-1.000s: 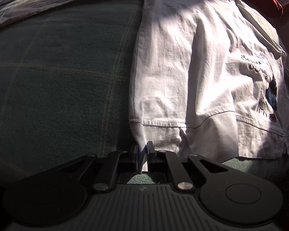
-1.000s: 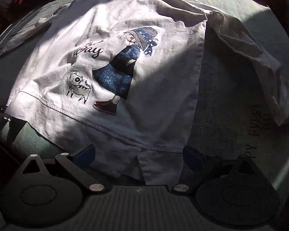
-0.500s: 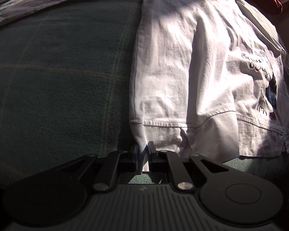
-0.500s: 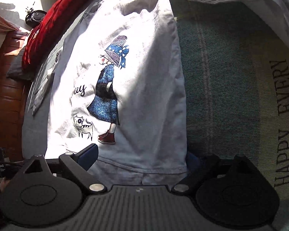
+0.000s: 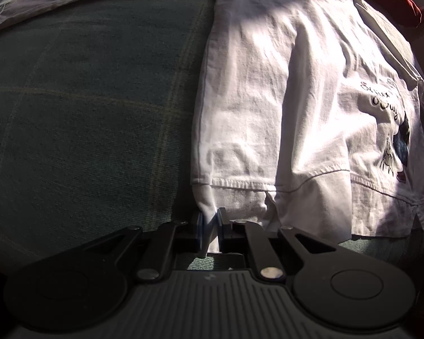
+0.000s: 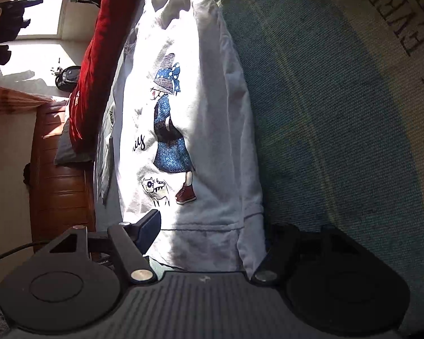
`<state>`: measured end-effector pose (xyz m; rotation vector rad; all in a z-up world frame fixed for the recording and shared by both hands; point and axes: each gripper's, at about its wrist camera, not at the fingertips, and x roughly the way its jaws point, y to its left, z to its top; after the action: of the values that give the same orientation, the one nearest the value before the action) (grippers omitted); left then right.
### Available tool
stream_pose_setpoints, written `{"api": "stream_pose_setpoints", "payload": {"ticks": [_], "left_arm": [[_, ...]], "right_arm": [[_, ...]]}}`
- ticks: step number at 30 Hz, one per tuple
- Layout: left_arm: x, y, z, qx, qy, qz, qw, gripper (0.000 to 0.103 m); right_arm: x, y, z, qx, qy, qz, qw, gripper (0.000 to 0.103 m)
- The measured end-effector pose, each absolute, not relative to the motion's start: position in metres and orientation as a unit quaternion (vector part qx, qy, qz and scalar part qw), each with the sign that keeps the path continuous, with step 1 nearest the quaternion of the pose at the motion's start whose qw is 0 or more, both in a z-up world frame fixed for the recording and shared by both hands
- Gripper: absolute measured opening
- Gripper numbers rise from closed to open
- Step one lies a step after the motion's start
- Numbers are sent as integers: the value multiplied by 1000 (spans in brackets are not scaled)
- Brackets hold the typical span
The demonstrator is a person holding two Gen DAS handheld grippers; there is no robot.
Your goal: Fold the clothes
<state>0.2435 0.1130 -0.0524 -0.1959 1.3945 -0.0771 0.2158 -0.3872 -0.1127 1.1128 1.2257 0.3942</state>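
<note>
Left wrist view: the left gripper (image 5: 210,227) sits at the bottom centre of the frame, its jaws pressed together on a hem corner of the white T-shirt (image 5: 268,99). The shirt spreads up the right half of the frame over the green plaid bedcover (image 5: 84,113), with one side panel lying doubled over the body and the printed figure squeezed against the right edge. Pinching this corner likely anchors one end of the hem so the cloth stays taut while the other hand finds its hold.

Right wrist view: the right gripper (image 6: 212,234) is low in the frame, and its jaws have just been closing. They stand spread, one blue pad (image 6: 148,230) at lower left and the other in shadow at lower right, with the bottom hem of the T-shirt (image 6: 212,113) between them but not yet pinched. The shirt runs up the middle of the frame, print facing up. A red cloth (image 6: 99,56) lies along its left side, and a wooden drawer unit (image 6: 59,169) stands at the left edge. Straddling the hem probably prepares a matching grip for the next fold.
</note>
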Motion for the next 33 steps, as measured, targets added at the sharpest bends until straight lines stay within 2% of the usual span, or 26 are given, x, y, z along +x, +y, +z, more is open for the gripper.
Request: {"api": "stream_pose_setpoints", "payload": {"ticks": [2, 5, 6, 7, 12, 17, 21, 22, 24, 27, 28, 29, 32, 33], "left_arm": [[244, 112, -53, -88, 642, -34, 761, 9], [245, 110, -52, -85, 643, -33, 760, 9], [245, 110, -51, -84, 643, -34, 761, 8], [244, 109, -50, -79, 643, -36, 761, 7], [243, 106, -39, -59, 638, -37, 767, 2], [244, 117, -28, -44, 639, -37, 767, 2], [252, 118, -34, -43, 650, -36, 758, 2], [253, 120, -34, -43, 651, -36, 757, 3], [253, 121, -25, -33, 646, -33, 762, 9], [258, 116, 1, 2, 617, -37, 786, 9], [261, 114, 9, 14, 605, -41, 795, 9], [266, 110, 15, 28, 591, -54, 804, 9], [299, 89, 18, 81, 532, -112, 836, 14], [312, 75, 13, 102, 510, -130, 844, 15]], "right_arm": [[225, -382, -112, 484, 543, 177, 663, 69], [241, -367, -107, 436, 565, 181, 677, 50], [243, -364, -105, 416, 575, 173, 683, 30], [244, -364, -105, 403, 585, 163, 685, 3], [246, -359, -88, 379, 595, 155, 691, 4], [254, -359, -55, 330, 615, 163, 697, 4], [256, -363, -56, 304, 647, 154, 682, 6], [256, -363, -59, 290, 657, 137, 682, 16], [255, -362, -62, 251, 679, 104, 682, 28], [255, -368, -38, 220, 658, 61, 717, 34], [255, -370, -27, 213, 646, 49, 732, 43], [259, -369, -15, 200, 628, 46, 751, 45], [288, -350, 9, 116, 568, 78, 811, 51], [302, -337, 13, 82, 549, 97, 826, 57]]}}
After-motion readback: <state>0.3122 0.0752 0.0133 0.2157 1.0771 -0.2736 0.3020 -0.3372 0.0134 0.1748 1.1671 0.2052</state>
